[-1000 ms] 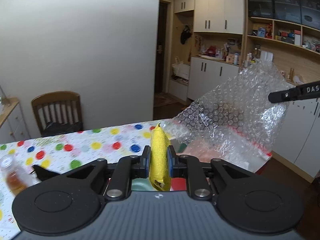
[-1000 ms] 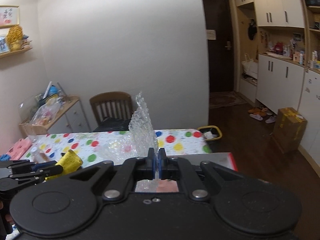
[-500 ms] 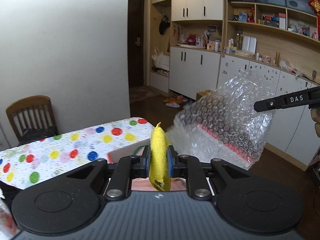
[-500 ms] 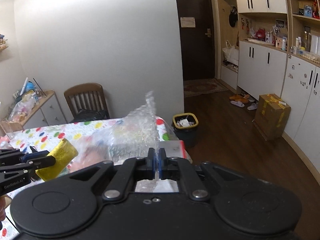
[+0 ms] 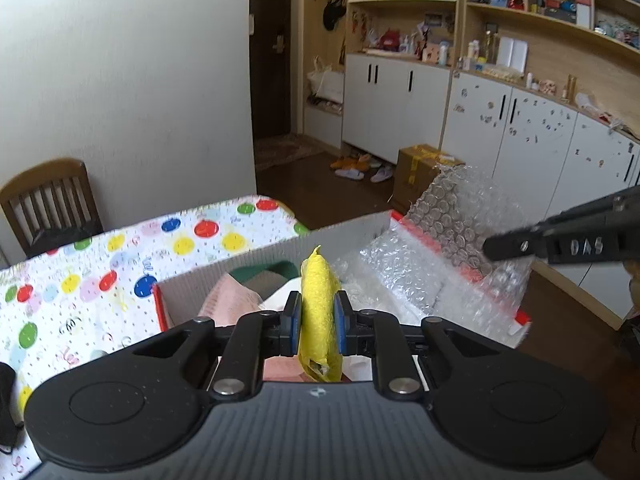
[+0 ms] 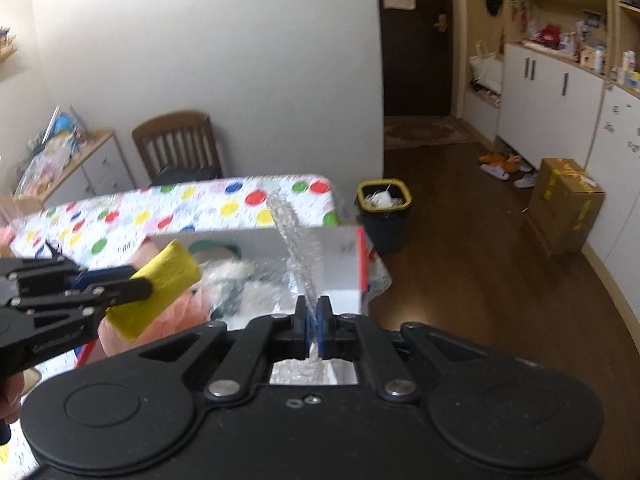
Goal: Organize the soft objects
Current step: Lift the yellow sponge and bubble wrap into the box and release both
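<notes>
The right gripper point(image 5: 486, 249), seen from the left wrist view, bears raised letters reading "DAS" on its side. The left gripper point(image 6: 138, 284) carries pale lettering along its lower arm, too blurred to read with confidence.

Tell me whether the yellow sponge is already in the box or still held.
Held: the left gripper is shut on the yellow sponge, above the open box, which holds cloths and bubble wrap.

Even, soft indoor light with no hard shadows, strong fisheye bending of walls and cabinets toward the edges, left view fairly sharp, right view motion-blurred ahead of the fingers, dark corner vignette upper left.
</notes>
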A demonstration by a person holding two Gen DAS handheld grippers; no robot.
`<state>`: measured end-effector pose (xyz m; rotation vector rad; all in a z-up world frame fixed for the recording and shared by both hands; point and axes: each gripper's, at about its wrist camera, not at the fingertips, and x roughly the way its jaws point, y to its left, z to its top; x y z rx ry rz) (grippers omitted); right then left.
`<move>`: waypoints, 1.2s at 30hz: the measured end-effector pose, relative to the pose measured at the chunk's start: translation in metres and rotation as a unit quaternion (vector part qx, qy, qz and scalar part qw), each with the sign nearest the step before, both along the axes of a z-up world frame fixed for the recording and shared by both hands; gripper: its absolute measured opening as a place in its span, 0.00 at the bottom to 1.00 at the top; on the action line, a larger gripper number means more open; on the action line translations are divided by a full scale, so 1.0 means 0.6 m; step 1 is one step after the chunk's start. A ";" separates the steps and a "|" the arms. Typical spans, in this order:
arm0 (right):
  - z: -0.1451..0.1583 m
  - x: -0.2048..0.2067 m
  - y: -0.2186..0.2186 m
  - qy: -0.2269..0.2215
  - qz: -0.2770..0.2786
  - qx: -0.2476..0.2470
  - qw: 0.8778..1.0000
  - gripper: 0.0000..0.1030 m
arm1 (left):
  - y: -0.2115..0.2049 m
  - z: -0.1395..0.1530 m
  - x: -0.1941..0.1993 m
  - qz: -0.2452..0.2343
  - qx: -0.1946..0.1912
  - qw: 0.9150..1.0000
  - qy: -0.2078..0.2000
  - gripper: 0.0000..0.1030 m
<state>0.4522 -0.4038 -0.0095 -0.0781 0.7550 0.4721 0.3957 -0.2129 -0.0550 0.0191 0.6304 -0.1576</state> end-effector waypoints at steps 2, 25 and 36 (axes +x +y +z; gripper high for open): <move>-0.016 0.009 0.010 0.010 0.010 -0.007 1.000 0.02 | -0.006 -0.010 0.006 0.002 0.004 1.000 0.005 0.16; -0.105 0.018 0.051 0.098 0.091 -0.023 0.991 0.05 | -0.037 -0.073 0.023 0.011 0.019 0.997 0.067 0.16; -0.096 0.006 0.043 0.093 0.100 -0.014 0.991 0.49 | -0.043 -0.067 0.007 0.002 0.013 0.997 0.072 0.16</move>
